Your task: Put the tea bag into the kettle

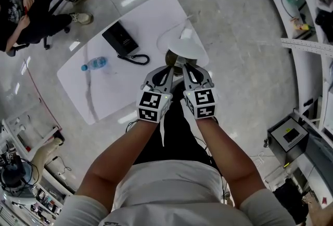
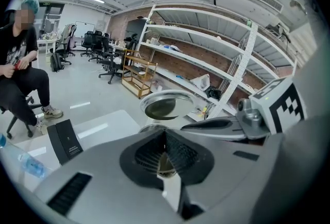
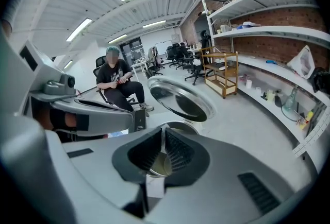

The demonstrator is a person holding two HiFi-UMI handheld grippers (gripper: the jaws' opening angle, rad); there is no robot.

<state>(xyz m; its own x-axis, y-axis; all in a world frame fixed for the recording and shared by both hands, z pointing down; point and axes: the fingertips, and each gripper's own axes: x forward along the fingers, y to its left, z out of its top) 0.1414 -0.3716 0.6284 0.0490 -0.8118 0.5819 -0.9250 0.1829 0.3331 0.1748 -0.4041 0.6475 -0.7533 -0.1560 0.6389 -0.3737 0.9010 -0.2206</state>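
The steel kettle (image 1: 174,58) stands on the white table (image 1: 99,95) with its lid (image 1: 183,43) swung open. Both grippers hang side by side just above its mouth. In the left gripper view my left gripper (image 2: 165,134) has its jaws together, under the open lid (image 2: 165,105). In the right gripper view my right gripper (image 3: 162,134) shows only a thin slit between its pads, over the kettle rim (image 3: 180,126). A yellowish-brown patch shows under each pair of jaws. I cannot tell whether it is the tea bag or the kettle's inside.
On the table lie a black box (image 1: 120,38) with a coiled cable (image 1: 136,58) and a water bottle (image 1: 94,63). A person (image 1: 28,9) sits on a chair beyond the table's left end. Shelving (image 2: 216,63) and a curved bench (image 1: 307,48) stand to the right.
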